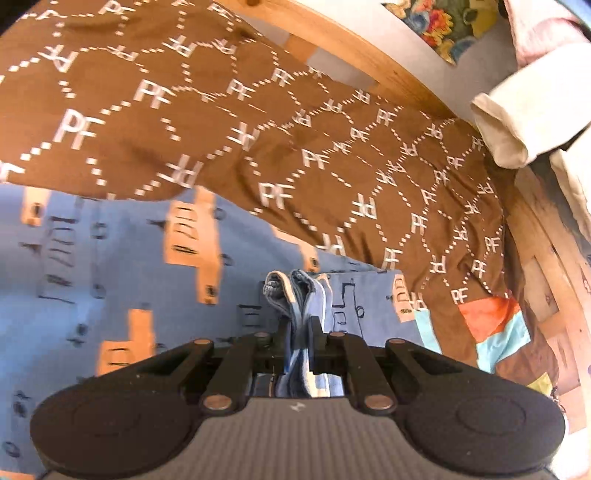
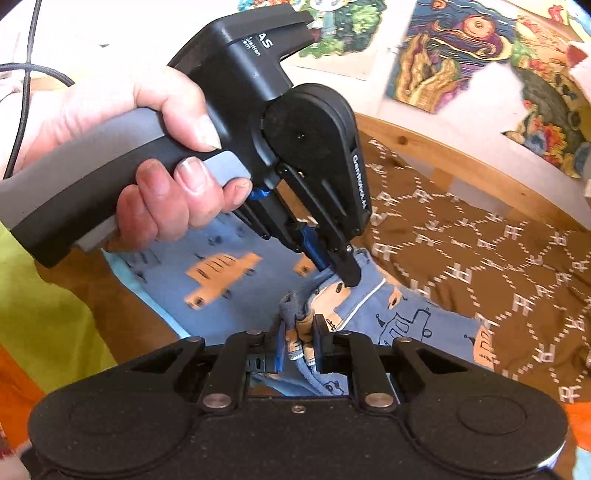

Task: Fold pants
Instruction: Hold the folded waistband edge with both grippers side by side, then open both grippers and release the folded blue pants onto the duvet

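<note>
Left wrist view: we see the left claw [image 1: 298,332] pinching a bunched edge of the blue pants [image 1: 122,266], which spread away to its left over the brown bedspread [image 1: 332,155].

Right wrist view: our right claw [image 2: 301,334] pinches another fold of the pants [image 2: 221,273]; the left claw [image 2: 349,278] grips just beyond it, both at one edge.

Next move, we judge: carry that edge across the bedspread [image 2: 480,258].

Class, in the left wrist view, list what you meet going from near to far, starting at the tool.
Left tool pinching the blue pants → brown patterned bedspread → wooden bed frame → colourful picture on the wall.
</note>
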`<state>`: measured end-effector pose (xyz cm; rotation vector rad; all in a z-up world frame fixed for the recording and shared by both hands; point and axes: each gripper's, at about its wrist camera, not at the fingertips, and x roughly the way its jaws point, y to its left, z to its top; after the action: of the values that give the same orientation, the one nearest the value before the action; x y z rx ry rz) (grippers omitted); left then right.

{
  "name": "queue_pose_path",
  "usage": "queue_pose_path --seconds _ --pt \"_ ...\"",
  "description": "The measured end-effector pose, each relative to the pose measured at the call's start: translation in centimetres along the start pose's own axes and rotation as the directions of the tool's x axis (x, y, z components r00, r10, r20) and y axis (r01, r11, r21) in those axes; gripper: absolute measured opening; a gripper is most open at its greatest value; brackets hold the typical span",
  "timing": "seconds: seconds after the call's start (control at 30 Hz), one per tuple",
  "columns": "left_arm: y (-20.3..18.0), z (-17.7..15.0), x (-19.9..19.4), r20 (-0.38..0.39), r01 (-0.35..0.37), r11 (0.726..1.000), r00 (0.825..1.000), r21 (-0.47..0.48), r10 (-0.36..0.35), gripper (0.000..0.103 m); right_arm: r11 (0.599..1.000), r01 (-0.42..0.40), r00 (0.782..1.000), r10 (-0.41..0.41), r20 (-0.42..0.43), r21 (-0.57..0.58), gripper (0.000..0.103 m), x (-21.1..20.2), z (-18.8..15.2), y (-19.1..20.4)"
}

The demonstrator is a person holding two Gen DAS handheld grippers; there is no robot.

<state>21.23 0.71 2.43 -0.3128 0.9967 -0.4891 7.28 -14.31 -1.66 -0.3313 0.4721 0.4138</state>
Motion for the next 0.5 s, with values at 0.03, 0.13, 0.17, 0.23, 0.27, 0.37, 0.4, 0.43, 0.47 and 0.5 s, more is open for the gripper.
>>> queue_pose_path --seconds 0.03,0.13,0.17,0.23,0.27,0.37,0.4,0.43,0.47,0.5 --pt "0.4 0.1 -0.2 0.002 -0.006 1.000 1.000 -0.004 0.006 0.009 1.000 -0.007 1.000 0.007 -0.001 -0.002 0.016 0.2 0.2 0.3" --pt "1.8 0.2 -0.7 0.004 -0.015 1.000 1.000 -0.025 0.015 0.009 1.000 -0.028 1.000 0.027 -0.007 -0.008 0.016 0.9 0.7 1.1" --pt "2.2 0.2 -0.7 0.004 -0.018 0.999 1.000 -0.033 0.018 0.009 0.999 -0.033 0.999 0.033 -0.010 -0.009 0.016 1.1 0.9 1.3" --pt "2.9 0.2 -0.6 0.004 -0.025 0.999 1.000 -0.044 0.025 0.009 0.999 -0.042 0.999 0.041 -0.016 -0.011 0.016 1.6 1.1 1.8" --pt "3.1 0.2 -0.6 0.003 -0.029 0.999 1.000 -0.046 0.029 0.009 0.999 -0.046 0.999 0.045 -0.019 -0.010 0.016 1.8 1.2 1.9" --pt "3.8 0.1 -0.3 -0.005 -0.044 0.998 0.999 -0.050 0.044 0.009 0.998 -0.059 0.998 0.059 -0.033 -0.009 0.016 2.5 1.2 2.4" --pt "4.0 0.0 -0.1 -0.009 -0.048 0.997 0.999 -0.052 0.048 0.009 0.998 -0.064 0.997 0.063 -0.038 -0.010 0.016 2.8 1.2 2.6" --pt "4.3 -0.1 0.0 -0.015 -0.052 0.997 0.999 -0.056 0.052 0.009 0.998 -0.068 0.997 0.067 -0.043 -0.011 0.016 2.9 1.1 2.7" --pt "4.5 -0.2 0.1 -0.021 -0.056 0.997 0.998 -0.062 0.055 0.009 0.997 -0.073 0.996 0.072 -0.047 -0.012 0.016 3.1 1.0 2.8" --pt "4.7 -0.3 0.2 -0.028 -0.059 0.996 0.998 -0.069 0.057 0.009 0.997 -0.078 0.996 0.077 -0.053 -0.014 0.016 3.2 0.8 2.9"
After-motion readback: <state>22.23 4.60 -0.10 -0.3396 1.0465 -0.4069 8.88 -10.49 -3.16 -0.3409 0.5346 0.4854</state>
